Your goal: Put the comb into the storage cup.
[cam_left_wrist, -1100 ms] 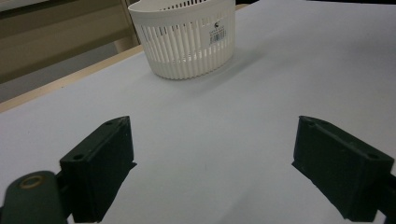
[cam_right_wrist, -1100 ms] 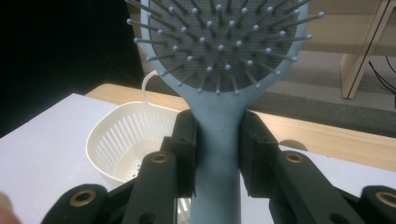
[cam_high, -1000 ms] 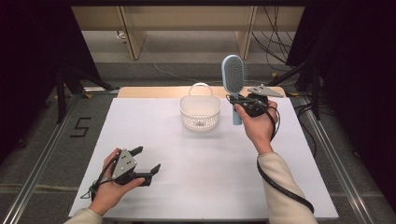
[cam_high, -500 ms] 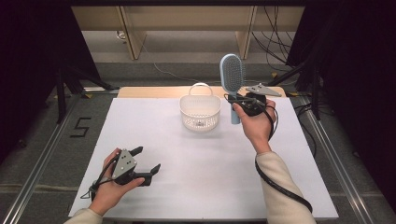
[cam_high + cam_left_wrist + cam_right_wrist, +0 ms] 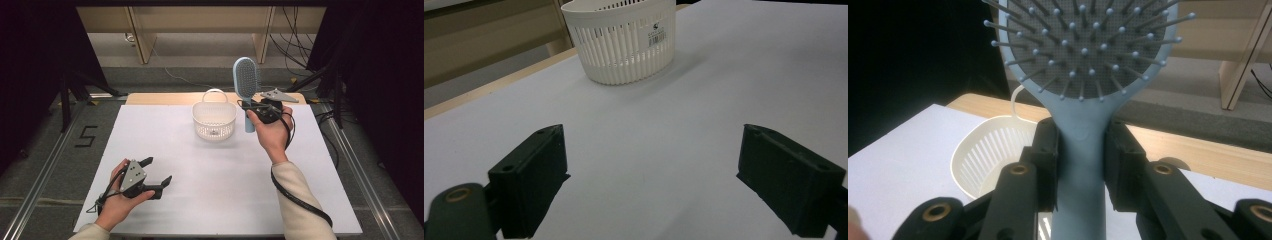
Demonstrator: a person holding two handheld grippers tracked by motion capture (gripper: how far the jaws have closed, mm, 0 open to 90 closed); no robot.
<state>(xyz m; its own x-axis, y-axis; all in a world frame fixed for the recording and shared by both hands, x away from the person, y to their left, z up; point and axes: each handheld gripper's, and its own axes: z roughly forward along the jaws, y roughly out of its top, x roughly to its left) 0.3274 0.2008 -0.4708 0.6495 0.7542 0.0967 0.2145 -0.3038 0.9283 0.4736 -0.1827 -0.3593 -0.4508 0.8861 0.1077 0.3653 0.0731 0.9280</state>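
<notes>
My right gripper (image 5: 252, 106) pinches the handle of a light blue paddle hairbrush (image 5: 247, 80), both jaws pressed flat against its neck. I hold the brush upright above the table (image 5: 320, 190), bristles facing me, just to the right of the white slotted plastic basket (image 5: 214, 120). The basket stands upright near the far edge of the white tabletop, its thin loop handle raised at the back. Through the rim I see one small dark speck on its floor; it may be a label or a mark, I cannot tell which. My left gripper (image 5: 159, 172) rests low near the front left, jaws spread wide with nothing between them, well apart from the basket.
</notes>
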